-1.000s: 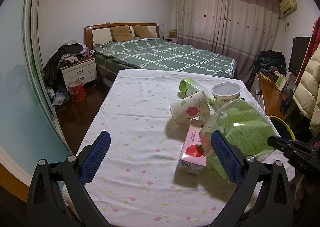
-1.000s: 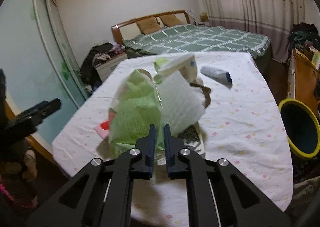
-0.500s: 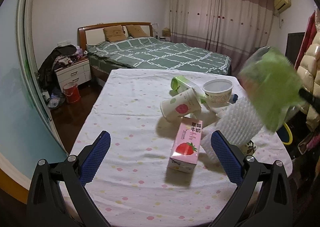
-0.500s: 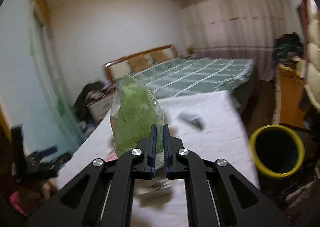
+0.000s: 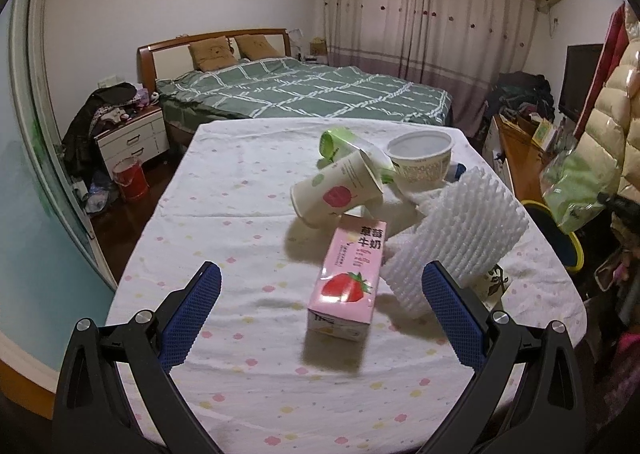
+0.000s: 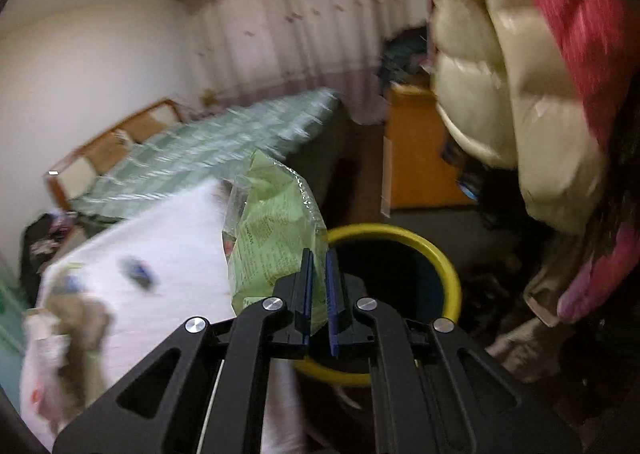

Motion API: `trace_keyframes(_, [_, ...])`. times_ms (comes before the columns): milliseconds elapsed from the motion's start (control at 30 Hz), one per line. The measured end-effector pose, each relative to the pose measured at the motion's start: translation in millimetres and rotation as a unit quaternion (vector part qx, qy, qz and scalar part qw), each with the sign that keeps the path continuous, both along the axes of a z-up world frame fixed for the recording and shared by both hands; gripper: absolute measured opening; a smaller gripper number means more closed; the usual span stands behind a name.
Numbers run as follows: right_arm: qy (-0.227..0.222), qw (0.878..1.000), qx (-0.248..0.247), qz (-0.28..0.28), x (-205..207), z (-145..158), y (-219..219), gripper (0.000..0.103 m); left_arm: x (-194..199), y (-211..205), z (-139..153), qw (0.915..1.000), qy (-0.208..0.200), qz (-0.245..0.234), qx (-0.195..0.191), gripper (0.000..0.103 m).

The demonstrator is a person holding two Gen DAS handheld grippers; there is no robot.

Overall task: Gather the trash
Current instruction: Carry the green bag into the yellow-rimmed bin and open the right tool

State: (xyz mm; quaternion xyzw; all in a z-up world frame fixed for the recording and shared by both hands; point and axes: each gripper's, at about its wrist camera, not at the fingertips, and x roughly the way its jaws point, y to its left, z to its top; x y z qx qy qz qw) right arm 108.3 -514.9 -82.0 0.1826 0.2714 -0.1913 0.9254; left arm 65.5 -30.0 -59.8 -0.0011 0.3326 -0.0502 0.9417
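My right gripper (image 6: 318,258) is shut on a green plastic bag (image 6: 272,230), held in the air just left of a yellow-rimmed bin (image 6: 444,266) beside the table. In the left wrist view the same green plastic bag (image 5: 576,186) hangs at the far right over the yellow-rimmed bin (image 5: 572,250). My left gripper (image 5: 320,280) is open above the table (image 5: 224,214), with a pink strawberry milk carton (image 5: 348,282) standing between and beyond its fingers. Behind the carton lie a white foam net (image 5: 456,230), a paper cup (image 5: 336,194), a white bowl (image 5: 420,156) and a green cup (image 5: 336,140).
A bed (image 5: 304,94) stands beyond the table. A nightstand (image 5: 132,142) and a red bucket (image 5: 130,178) are at the left. A cream puffy coat (image 6: 504,94) and a red garment (image 6: 572,26) hang close on the right above the bin. A wooden cabinet (image 6: 416,150) stands behind the bin.
My right gripper has carried the green bag off the table and swung right to the bin. The foam net it uncovered now lies exposed. My left gripper has moved slightly forward and down.
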Motion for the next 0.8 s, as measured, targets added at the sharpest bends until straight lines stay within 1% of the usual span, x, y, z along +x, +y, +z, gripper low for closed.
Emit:
trace_keyframes(100, [0.033, 0.999, 0.012, -0.026, 11, -32, -19, 0.007, 7, -7, -6, 0.9999, 0.008, -0.008, 0.004, 0.099])
trace_keyframes(167, [0.059, 0.997, 0.031, -0.035, 23, -56, -33, 0.007, 10, -10, -10, 0.9998, 0.013, -0.011, 0.005, 0.099])
trace_keyframes(233, [0.081, 0.995, 0.033, -0.045, 30, -74, -38, 0.009, 12, -13, -12, 0.9997, 0.018, -0.015, 0.005, 0.099])
trace_keyframes(300, [0.096, 0.993, 0.036, -0.052, 35, -87, -44, 0.020, 15, -15, -14, 0.9996, 0.022, -0.016, 0.008, 0.099])
trace_keyframes(333, [0.099, 0.993, 0.040, -0.055, 35, -92, -45, 0.035, 16, -15, -15, 0.9996, 0.023, -0.016, 0.009, 0.099])
trace_keyframes(367, [0.096, 0.993, 0.042, -0.058, 34, -93, -46, 0.044, 17, -15, -16, 0.9995, 0.023, -0.017, 0.010, 0.099])
trace_keyframes(433, [0.092, 0.993, 0.042, -0.059, 28, -92, -44, 0.044, 20, -16, -19, 0.9994, 0.027, -0.019, 0.012, 0.099])
trace_keyframes(600, [0.073, 0.995, 0.037, -0.054, 16, -80, -37, 0.044, 28, -18, -29, 0.9988, 0.038, -0.026, 0.015, 0.099])
trace_keyframes(700, [0.066, 0.996, 0.032, -0.046, 6, -74, -27, 0.045, 35, -18, -40, 0.9982, 0.049, -0.030, 0.017, 0.099])
trace_keyframes(800, [0.064, 0.997, 0.033, -0.037, -1, -70, -20, 0.045, 40, -20, -52, 0.9972, 0.060, -0.037, 0.026, 0.099])
